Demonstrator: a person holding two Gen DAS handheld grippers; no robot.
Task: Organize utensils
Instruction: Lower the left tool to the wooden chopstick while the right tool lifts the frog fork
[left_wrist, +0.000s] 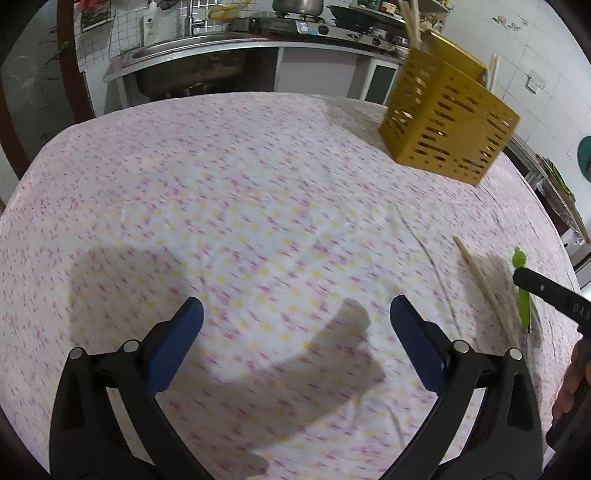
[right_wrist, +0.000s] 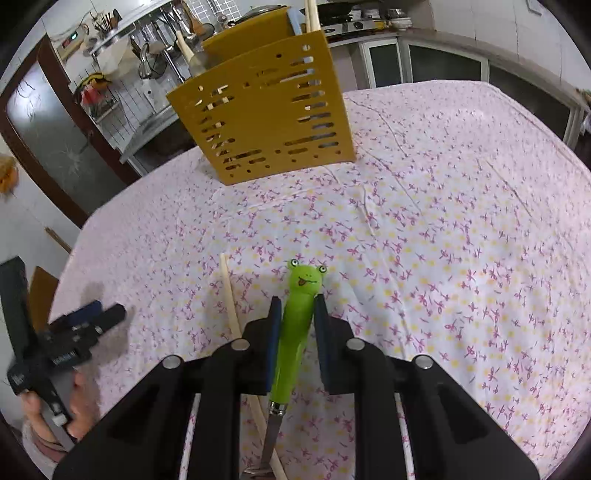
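Between the blue pads of the right tongs sits the green frog-head utensil, pinched at the handle w/ pads pressing both sides; the frog face pokes out past the tips toward the yellow slotted holder, and a metal shaft runs back under the tongs' body, its working end cut off at the frame bottom, so can't tell if it's a fork or a spoon. Whether the utensil is off the cloth or touching it can't be told. Just left of the utensil a pale wooden chopstick lies on the floral cloth of the bench, its near part hidden under the tongs. The holder stands upright at the bench's far side, well apart from the utensil, w/ chopsticks and other handles sticking out the top; contents only glimpsed thru the slots. Left tongs are spread wide, nothing btw the pads, over bare cloth, well left of the utensil; in the right-wrist view they're blurred at the left edge, held by a hand only partly in frame. From the left wrist view the utensil shows as a green sliver at the right edge, mostly covered by the right tongs' black finger. That view is motion-blurred.
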